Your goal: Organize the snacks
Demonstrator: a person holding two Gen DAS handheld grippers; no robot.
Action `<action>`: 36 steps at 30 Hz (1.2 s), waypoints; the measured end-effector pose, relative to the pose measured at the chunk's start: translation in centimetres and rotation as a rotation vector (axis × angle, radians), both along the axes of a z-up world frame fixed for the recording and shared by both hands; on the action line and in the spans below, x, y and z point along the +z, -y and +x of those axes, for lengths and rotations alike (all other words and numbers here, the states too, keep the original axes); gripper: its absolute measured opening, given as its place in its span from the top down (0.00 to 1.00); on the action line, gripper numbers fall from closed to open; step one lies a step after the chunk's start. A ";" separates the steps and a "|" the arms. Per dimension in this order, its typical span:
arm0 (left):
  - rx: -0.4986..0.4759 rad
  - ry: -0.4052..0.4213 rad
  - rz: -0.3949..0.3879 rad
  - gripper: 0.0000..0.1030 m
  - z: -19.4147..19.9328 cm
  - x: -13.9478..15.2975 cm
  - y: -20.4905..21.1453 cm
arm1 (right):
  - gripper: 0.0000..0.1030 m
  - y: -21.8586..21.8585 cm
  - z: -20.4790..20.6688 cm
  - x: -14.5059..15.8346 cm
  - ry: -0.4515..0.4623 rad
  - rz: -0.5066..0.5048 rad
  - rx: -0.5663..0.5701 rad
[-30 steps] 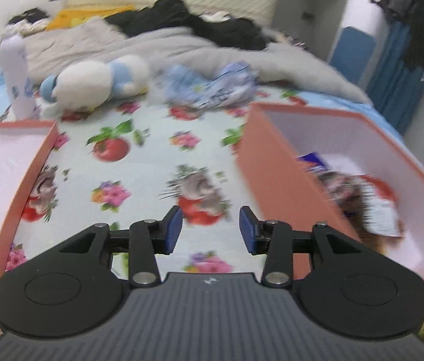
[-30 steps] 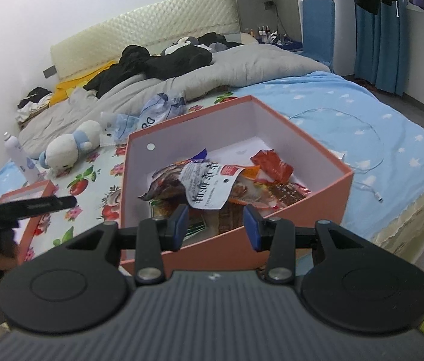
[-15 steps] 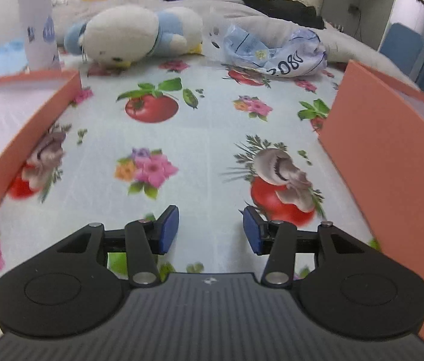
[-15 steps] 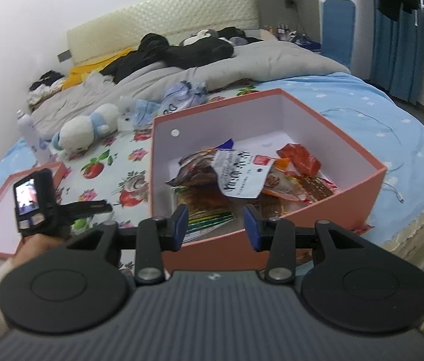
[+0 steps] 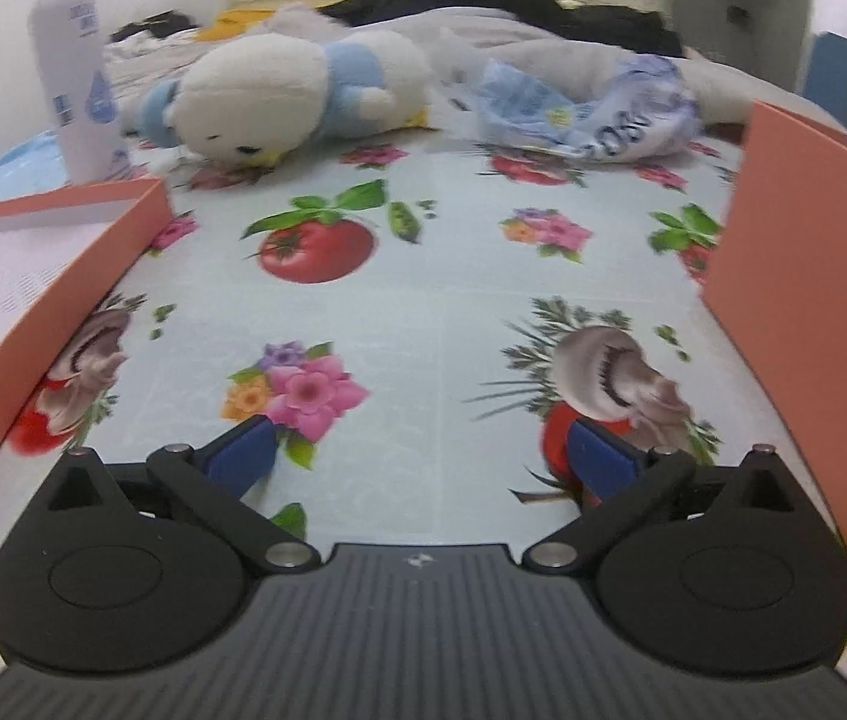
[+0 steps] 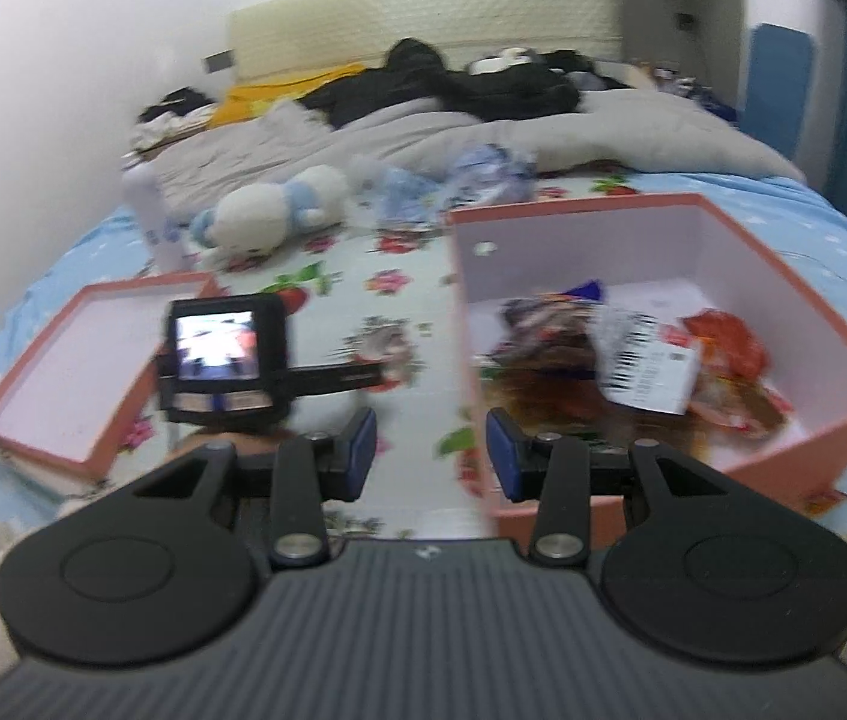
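Observation:
A salmon-orange box (image 6: 723,228) stands on the floral cloth and holds a heap of snack packets (image 6: 645,360). Its outer wall (image 5: 795,300) fills the right edge of the left wrist view. The shallow box lid (image 6: 81,360) lies to the left, inner side up, and appears again as the lid (image 5: 63,300). My left gripper (image 5: 420,453) hovers low over the cloth between lid and box. Its jaws are opening wide with nothing between them. My right gripper (image 6: 430,444) hangs in front of the box's near-left corner, jaws partly open and empty. The left tool's small screen (image 6: 216,354) shows beside it.
A white and blue plush toy (image 5: 279,90), a white spray bottle (image 5: 78,78) and a crumpled blue and white bag (image 5: 591,108) lie beyond the cloth. A grey quilt (image 6: 423,126) and dark clothes (image 6: 453,84) cover the back of the bed. The floor drops off at the right.
My left gripper has sunk toward the floral cloth and its jaws have spread wide. The right view has swung left, so the box sits further right and the left tool has come into sight.

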State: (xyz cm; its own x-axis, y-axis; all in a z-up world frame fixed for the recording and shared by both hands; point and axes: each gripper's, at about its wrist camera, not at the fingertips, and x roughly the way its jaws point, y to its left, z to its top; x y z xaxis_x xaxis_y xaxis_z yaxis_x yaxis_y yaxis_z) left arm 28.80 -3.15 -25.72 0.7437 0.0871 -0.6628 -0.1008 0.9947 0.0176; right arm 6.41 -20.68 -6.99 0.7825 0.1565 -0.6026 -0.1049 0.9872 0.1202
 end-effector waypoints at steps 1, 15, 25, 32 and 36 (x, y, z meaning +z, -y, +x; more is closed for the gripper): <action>0.006 -0.001 -0.001 0.00 0.1 0.0 0.0 | 0.58 -0.6 0.1 0.0 0.000 -0.001 0.014; 0.016 0.002 0.008 0.00 0.1 -0.1 0.1 | 0.45 -6.5 1.8 1.5 0.052 -0.008 0.089; 0.016 0.003 0.007 0.00 0.1 -0.1 0.1 | 0.10 -10.6 3.2 0.5 0.041 -0.043 0.069; 0.016 0.003 0.007 0.00 0.1 -0.2 0.1 | 0.10 -13.4 2.7 0.6 0.045 -0.096 0.035; 0.016 0.003 0.007 0.00 0.1 -0.2 0.1 | 0.10 -13.9 2.2 1.0 0.059 -0.095 0.030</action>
